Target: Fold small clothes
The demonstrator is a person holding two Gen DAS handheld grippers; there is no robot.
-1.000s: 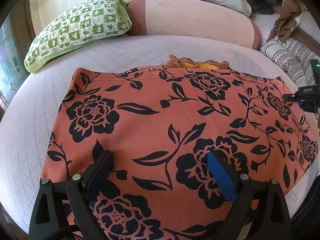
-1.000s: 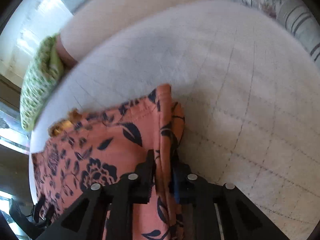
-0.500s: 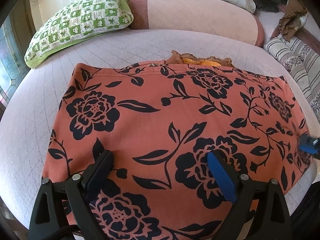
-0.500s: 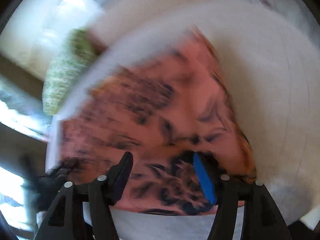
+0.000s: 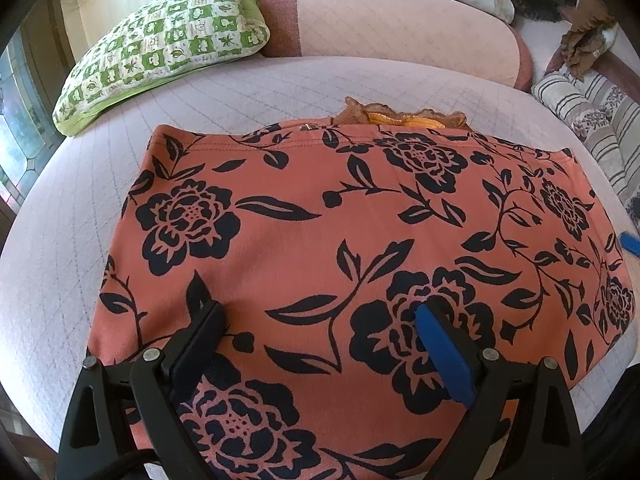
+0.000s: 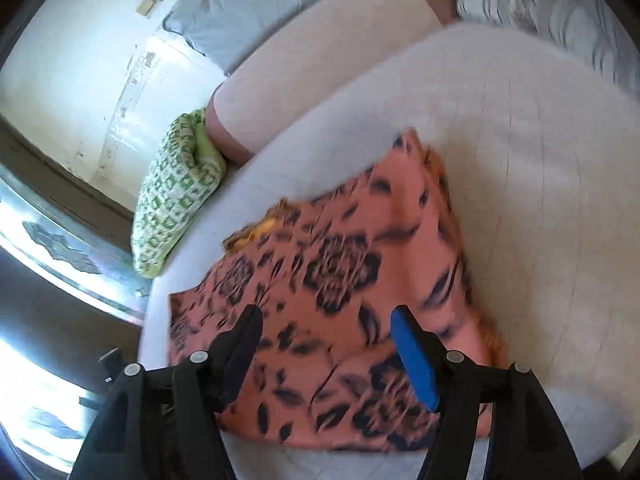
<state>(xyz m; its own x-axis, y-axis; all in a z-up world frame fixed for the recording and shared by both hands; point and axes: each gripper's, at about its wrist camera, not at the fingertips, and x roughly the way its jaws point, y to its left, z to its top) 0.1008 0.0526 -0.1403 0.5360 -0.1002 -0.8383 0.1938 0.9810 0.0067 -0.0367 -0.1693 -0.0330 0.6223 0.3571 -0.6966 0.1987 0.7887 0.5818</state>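
Note:
A coral-orange garment with a black flower print (image 5: pixel 340 232) lies flat and folded on the pale quilted bed (image 5: pixel 260 92). A yellow-brown frilly cloth (image 5: pixel 400 116) pokes out from under its far edge. My left gripper (image 5: pixel 320 320) is open and empty, low over the garment's near edge. My right gripper (image 6: pixel 326 320) is open and empty, above the garment (image 6: pixel 340 300) at its right side. A blue pad of the right gripper (image 5: pixel 630 242) shows at the right edge of the left wrist view.
A green-and-white checked pillow (image 5: pixel 160 44) lies at the back left of the bed. A pink bolster (image 5: pixel 400 28) runs along the back. Striped cushions (image 5: pixel 592 116) and a pile of brown cloth (image 5: pixel 584 40) sit at the right. A window (image 6: pixel 48 240) is at the left.
My right gripper let go of the garment's right edge, opened, and drew back and up over the garment. The garment now lies flat. My left gripper has stayed put.

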